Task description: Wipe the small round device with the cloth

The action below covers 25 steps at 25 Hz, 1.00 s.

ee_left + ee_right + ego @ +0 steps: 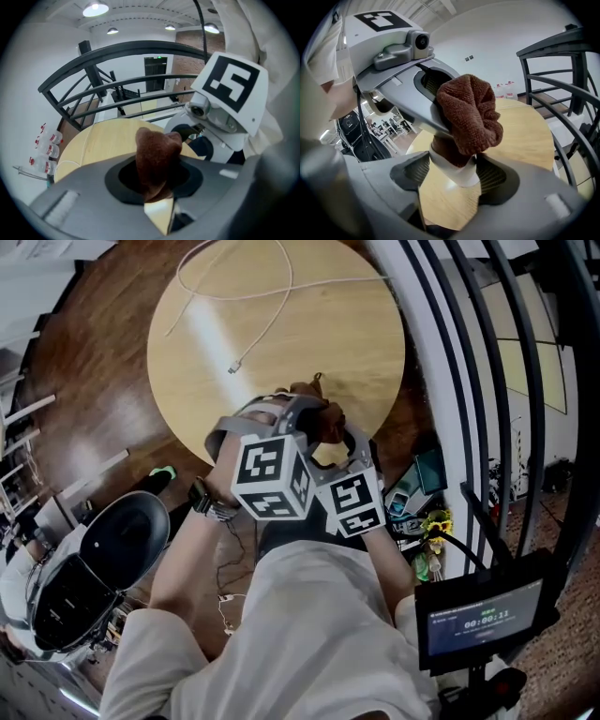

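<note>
The small round device (457, 172) sits clamped in our right gripper (454, 178) above the near edge of the table (328, 343), so our left gripper (157, 182), closed on the cloth (157, 150), can rub it.

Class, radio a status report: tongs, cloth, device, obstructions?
Left tongs shut on cloth. Right tongs shut on small round device. Cloth on device top. Cable well clear.
</note>
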Tool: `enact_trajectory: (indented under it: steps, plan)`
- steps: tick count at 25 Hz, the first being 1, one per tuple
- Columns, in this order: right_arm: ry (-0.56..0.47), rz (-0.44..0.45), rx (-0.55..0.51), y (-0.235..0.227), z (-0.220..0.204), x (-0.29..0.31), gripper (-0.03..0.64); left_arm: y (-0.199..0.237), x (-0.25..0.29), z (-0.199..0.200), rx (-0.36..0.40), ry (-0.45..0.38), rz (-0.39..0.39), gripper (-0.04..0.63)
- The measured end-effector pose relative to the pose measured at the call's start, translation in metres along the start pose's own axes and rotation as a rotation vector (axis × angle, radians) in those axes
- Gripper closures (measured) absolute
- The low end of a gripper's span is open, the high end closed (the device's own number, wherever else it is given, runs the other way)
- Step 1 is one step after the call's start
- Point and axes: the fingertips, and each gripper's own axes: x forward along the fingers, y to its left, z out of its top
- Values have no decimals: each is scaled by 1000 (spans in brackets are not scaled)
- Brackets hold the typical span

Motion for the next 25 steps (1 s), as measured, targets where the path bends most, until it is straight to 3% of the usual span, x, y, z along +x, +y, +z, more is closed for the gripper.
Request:
enact_trajectory:
  steps: [9, 25]
  plan:
    - [7, 11, -4, 6, -4, 1, 301, 0, 18, -1, -15, 38, -97, 488]
    - [13, 13, -6, 5, -4, 1, 299, 29, 27, -14, -202, -24, -61, 486]
